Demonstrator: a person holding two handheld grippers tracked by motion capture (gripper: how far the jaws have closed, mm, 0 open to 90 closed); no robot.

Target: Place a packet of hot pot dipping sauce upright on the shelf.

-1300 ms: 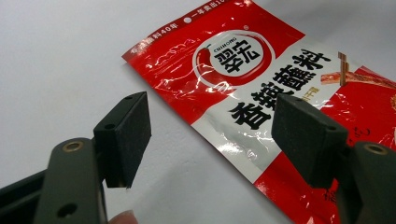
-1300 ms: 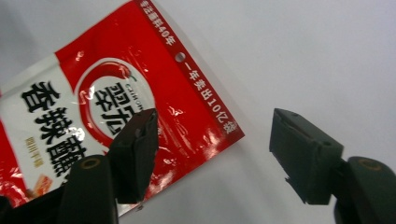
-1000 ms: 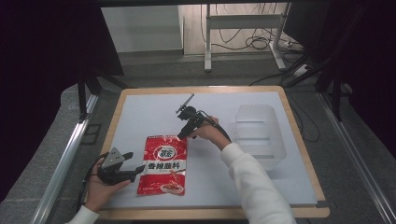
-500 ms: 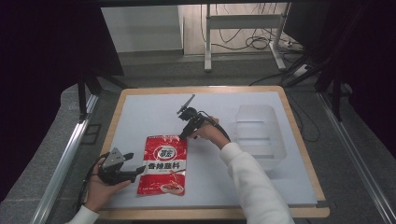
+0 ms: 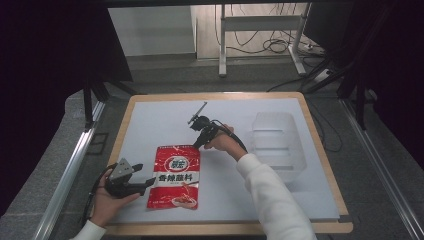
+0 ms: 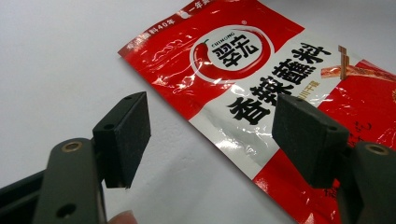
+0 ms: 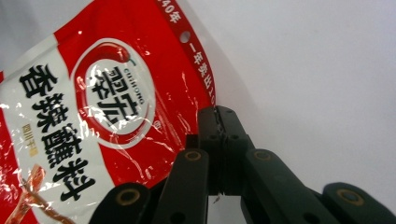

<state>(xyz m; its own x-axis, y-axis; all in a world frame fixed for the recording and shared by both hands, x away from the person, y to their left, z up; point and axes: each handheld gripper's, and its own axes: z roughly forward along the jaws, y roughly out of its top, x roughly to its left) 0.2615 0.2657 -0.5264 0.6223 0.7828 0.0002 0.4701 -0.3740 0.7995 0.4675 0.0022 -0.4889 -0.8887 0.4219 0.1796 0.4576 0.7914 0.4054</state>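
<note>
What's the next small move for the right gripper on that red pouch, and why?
Probably lift the right gripper slightly to raise the red pouch's top corner. Its jaws have just closed together at the pouch's top edge, seemingly pinching it, while the left gripper stands open at the side edge, touching nothing. The clear bin looks like the destination.

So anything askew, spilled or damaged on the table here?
Nothing spilled or torn. The red seasoning packet lies flat and sealed, slightly crinkled. The right gripper has just closed its jaws at the packet's top corner; the left gripper, jaws open, waits beside it.
</note>
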